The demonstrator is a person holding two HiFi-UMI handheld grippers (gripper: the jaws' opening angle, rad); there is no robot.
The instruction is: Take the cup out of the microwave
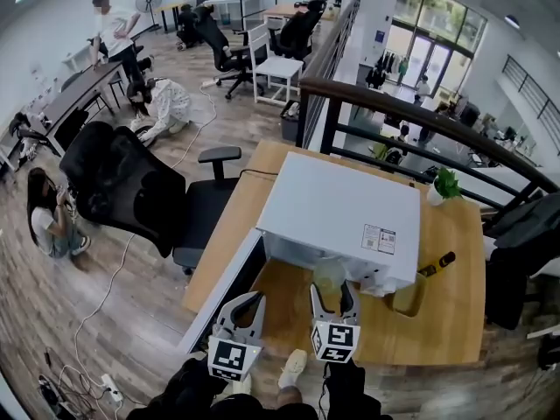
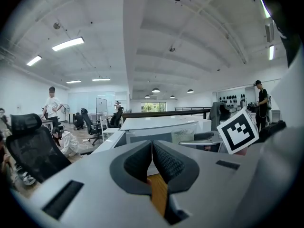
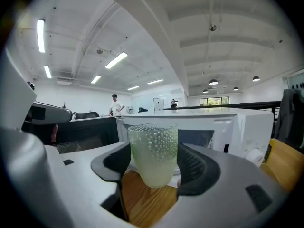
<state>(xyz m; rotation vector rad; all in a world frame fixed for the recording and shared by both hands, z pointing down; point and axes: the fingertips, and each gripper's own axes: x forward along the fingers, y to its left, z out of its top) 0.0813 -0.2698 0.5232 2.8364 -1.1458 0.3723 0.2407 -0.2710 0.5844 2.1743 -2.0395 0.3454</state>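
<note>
Office desk (image 1: pixel 457 315), wooden, bearing microwave (image 1: pixel 341 210).

This is an open-plan office on an upper level. A black swivel chair (image 1: pixel 122 186) stands on the wood-plank floor (image 1: pixel 131 296) to the left, with more like it far back. A long desk (image 1: pixel 83 90) runs along the far left, where a person (image 1: pixel 112 29) stands. Strip lights (image 2: pixel 68 43) cross the white ceiling. On the right a dark railing (image 1: pixel 420 116) overlooks a lower floor with glass doors (image 1: pixel 424 55). The near wooden counter (image 1: pixel 455 261) carries a white microwave (image 1: pixel 341 208) and a potted plant (image 1: pixel 446 182).
</note>
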